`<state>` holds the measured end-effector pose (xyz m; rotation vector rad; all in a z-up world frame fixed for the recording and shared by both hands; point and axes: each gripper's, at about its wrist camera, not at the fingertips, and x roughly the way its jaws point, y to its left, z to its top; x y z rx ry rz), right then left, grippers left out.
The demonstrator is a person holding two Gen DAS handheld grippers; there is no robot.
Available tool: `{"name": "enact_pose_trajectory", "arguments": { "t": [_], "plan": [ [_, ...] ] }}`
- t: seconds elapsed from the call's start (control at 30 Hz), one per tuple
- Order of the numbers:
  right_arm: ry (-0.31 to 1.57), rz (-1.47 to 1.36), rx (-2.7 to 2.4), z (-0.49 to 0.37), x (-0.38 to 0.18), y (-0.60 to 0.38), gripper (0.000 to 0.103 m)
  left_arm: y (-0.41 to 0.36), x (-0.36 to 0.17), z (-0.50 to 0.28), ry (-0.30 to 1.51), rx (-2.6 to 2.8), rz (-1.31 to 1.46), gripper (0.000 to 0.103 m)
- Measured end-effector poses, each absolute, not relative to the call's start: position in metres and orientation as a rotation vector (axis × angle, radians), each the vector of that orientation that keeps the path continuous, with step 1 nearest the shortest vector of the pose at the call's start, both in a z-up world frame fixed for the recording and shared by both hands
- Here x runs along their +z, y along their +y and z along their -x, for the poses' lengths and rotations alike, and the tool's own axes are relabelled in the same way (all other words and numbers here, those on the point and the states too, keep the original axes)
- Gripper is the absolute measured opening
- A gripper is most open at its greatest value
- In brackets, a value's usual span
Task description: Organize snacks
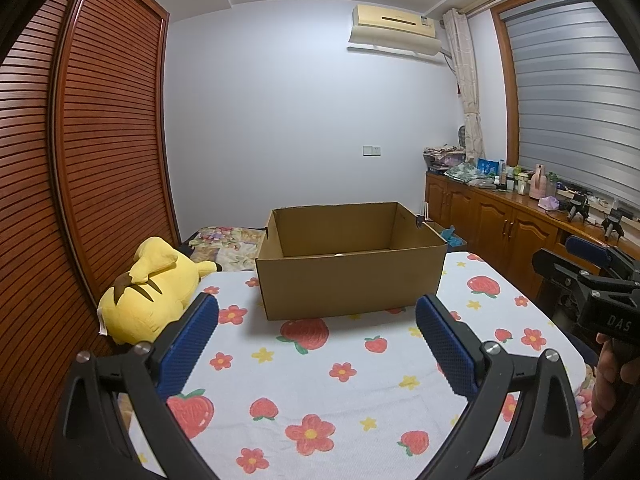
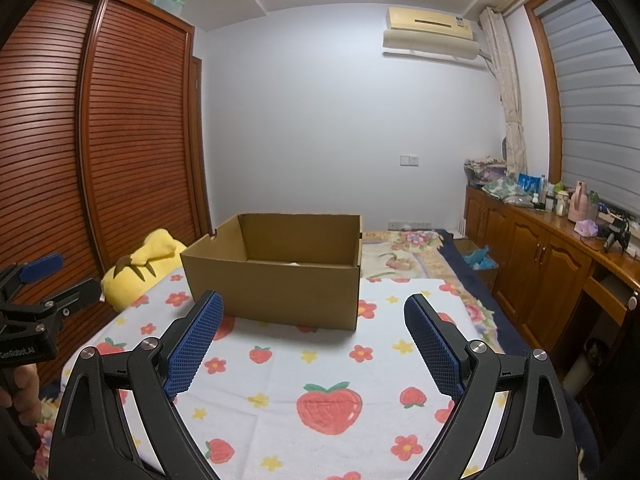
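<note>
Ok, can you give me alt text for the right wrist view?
An open cardboard box sits on a strawberry-print cloth, straight ahead of the right gripper, whose blue-padded fingers are spread wide and empty. A yellow plush toy lies left of the box.

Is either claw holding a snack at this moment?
No: the left claw and the right claw both stand open over the strawberry-print cloth, nothing between their blue pads.
</note>
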<state>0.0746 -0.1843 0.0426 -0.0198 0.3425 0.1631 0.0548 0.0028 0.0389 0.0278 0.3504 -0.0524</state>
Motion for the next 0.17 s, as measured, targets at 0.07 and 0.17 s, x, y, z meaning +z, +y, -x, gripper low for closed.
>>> {"name": "enact_pose_trajectory", "arguments": {
  "t": [0.07, 0.17],
  "plan": [
    [0.342, 0.021, 0.163, -0.0745, 0.0425, -0.1843, 0.094, 0.0028, 0.0389, -0.0551, 0.351, -0.053, -0.027, 0.100],
    [0.342, 0.022, 0.164, -0.0744, 0.0430, -0.1845, 0.094, 0.0040, 0.0384, -0.0548, 0.352, -0.051, -0.026, 0.100]
  ]
}}
